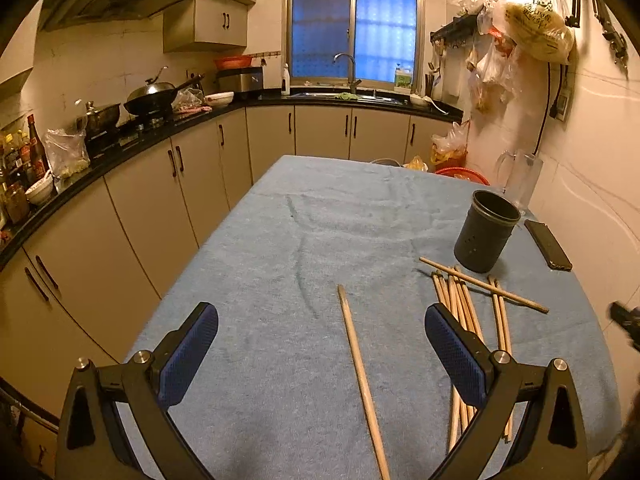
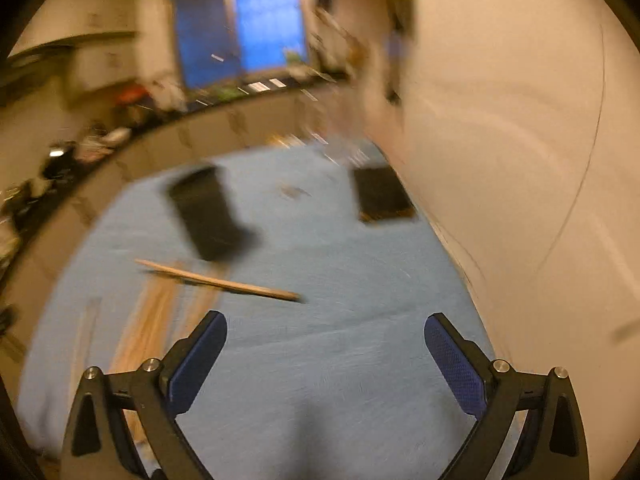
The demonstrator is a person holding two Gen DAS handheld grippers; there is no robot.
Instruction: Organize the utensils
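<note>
A dark cylindrical utensil holder (image 1: 487,236) stands upright on the blue cloth at the right. In front of it lies a loose pile of wooden chopsticks (image 1: 466,312), one laid crosswise on top. A single chopstick (image 1: 362,376) lies apart, between the fingers of my left gripper (image 1: 322,344), which is open and holds nothing. The right wrist view is blurred: the holder (image 2: 210,214) appears left of centre, a crosswise chopstick (image 2: 224,282) below it, more chopsticks (image 2: 148,332) at the lower left. My right gripper (image 2: 326,354) is open above bare cloth.
A dark phone (image 1: 548,245) lies by the wall, right of the holder. Glass jugs (image 1: 520,178) stand at the table's far right corner. The blue cloth (image 1: 304,240) covers the table. Kitchen counters (image 1: 120,148) with pots run along the left and back. A wall (image 2: 520,160) is close on the right.
</note>
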